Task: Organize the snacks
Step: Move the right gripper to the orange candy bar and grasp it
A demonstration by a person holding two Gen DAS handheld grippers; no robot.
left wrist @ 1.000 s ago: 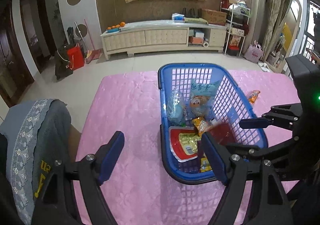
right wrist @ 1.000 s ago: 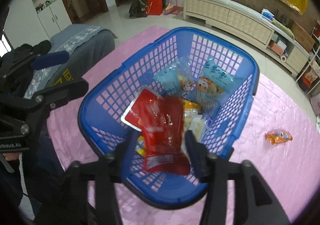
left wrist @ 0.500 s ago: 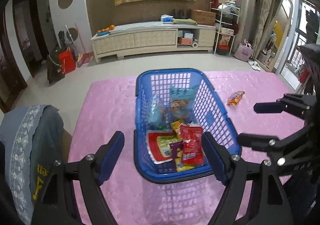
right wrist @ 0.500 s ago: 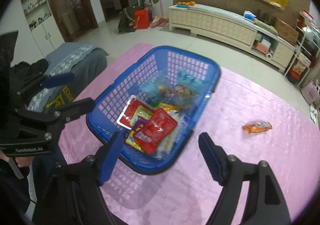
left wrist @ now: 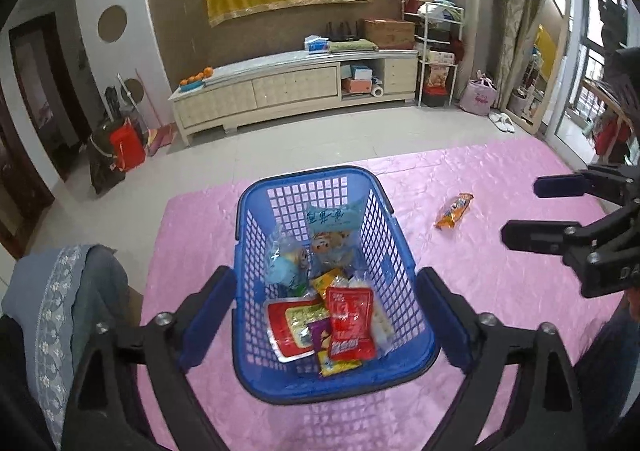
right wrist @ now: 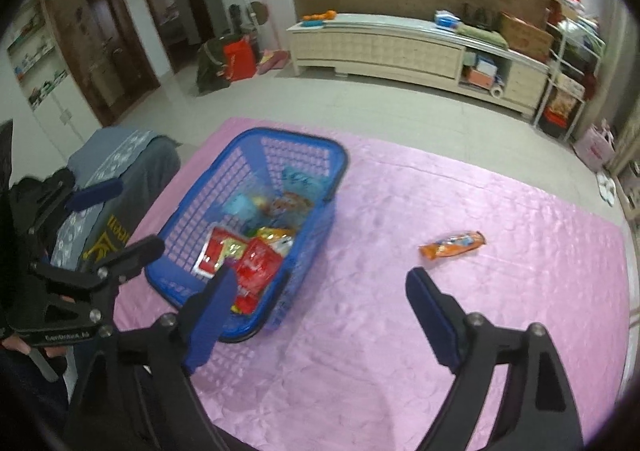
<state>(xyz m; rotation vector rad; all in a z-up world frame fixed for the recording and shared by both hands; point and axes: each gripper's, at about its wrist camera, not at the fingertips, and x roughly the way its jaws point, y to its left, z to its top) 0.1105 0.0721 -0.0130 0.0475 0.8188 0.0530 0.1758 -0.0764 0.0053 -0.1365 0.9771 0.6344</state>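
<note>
The red packet [left wrist: 350, 321], pinched in the right gripper [right wrist: 316, 315] a second ago, is now seen lying in the basket [left wrist: 256, 379] on top of the other snacks, near the basket's near end. The right gripper has been drawn back and swung away from the basket; its fingers are spread wide with nothing between them. One orange packet [right wrist: 452, 245] is left on the pink cloth [right wrist: 440, 351], well apart from the basket, ahead of the right gripper. The left gripper [left wrist: 326, 325] is held over the basket as before, wide apart and empty.
</note>
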